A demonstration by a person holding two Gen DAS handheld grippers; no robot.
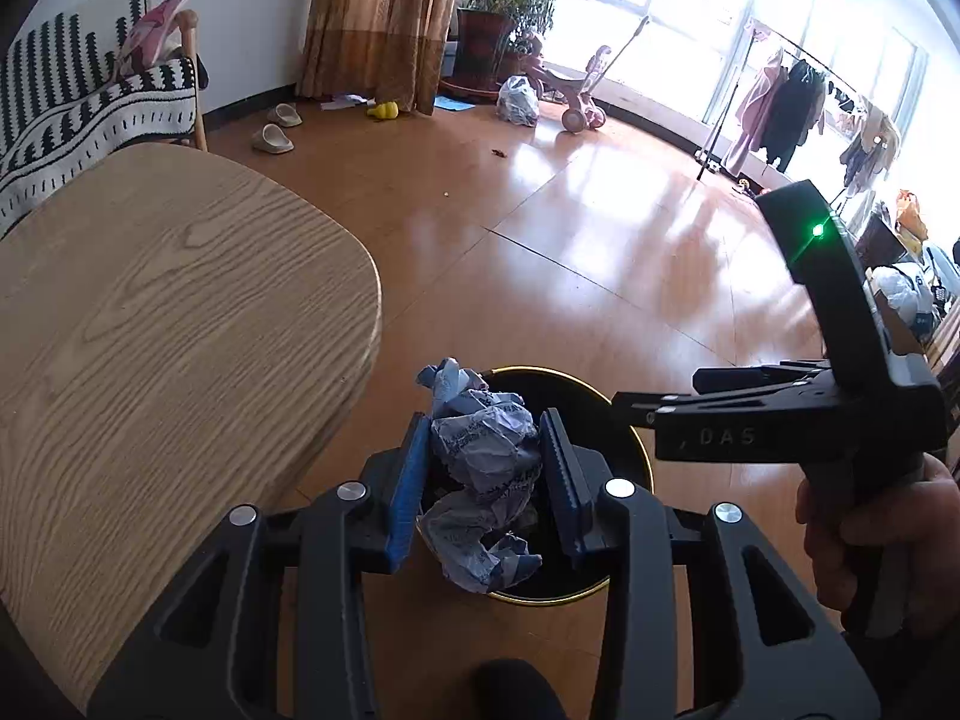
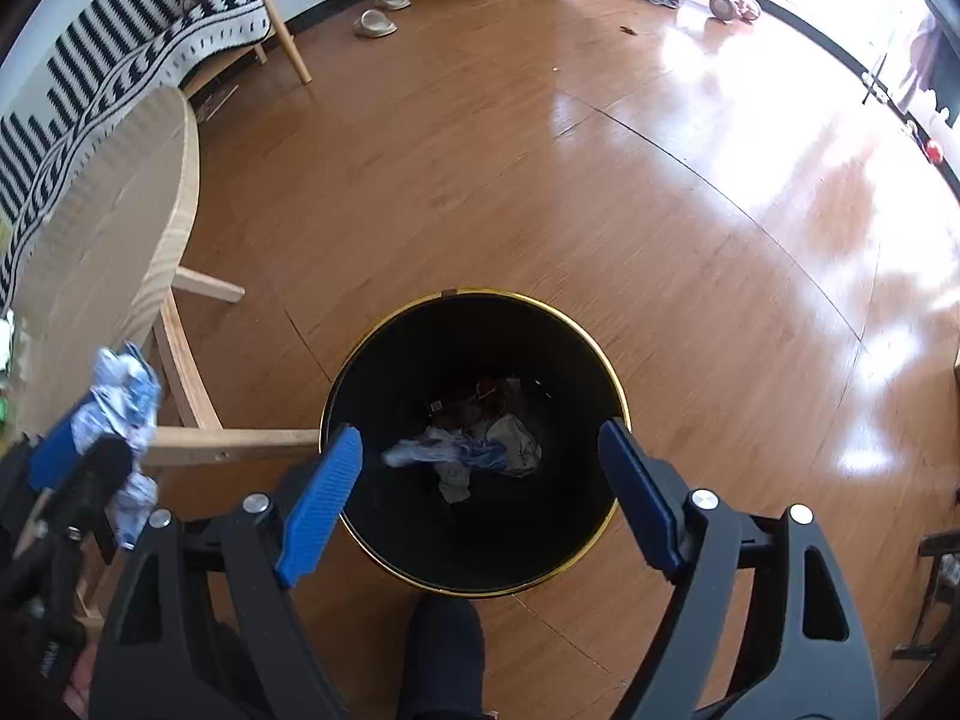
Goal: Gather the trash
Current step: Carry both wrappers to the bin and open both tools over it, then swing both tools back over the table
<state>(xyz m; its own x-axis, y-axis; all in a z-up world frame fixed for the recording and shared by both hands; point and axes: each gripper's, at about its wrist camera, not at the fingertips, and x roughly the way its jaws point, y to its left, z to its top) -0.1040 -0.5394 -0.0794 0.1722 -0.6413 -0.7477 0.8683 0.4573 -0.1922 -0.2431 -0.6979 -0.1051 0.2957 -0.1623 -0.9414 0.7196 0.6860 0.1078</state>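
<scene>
Left tongs (image 1: 486, 468) clamped crumpled blue-white paper wad (image 1: 483, 456), poised over near rim of round black gold-rimmed bin (image 2: 474, 438). Best: centre wad over opening, then release. Right tongs (image 2: 480, 480) spread wide, nothing between them, above bin; blue-white scraps (image 2: 462, 453) inside.

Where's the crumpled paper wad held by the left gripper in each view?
Left wrist: crumpled paper wad at bottom centre, clamped between the left gripper's jaws, over the bin.
Right wrist: wad at far left, mid-height, beside the table.
Shared landmark: black bin with gold rim.
</scene>
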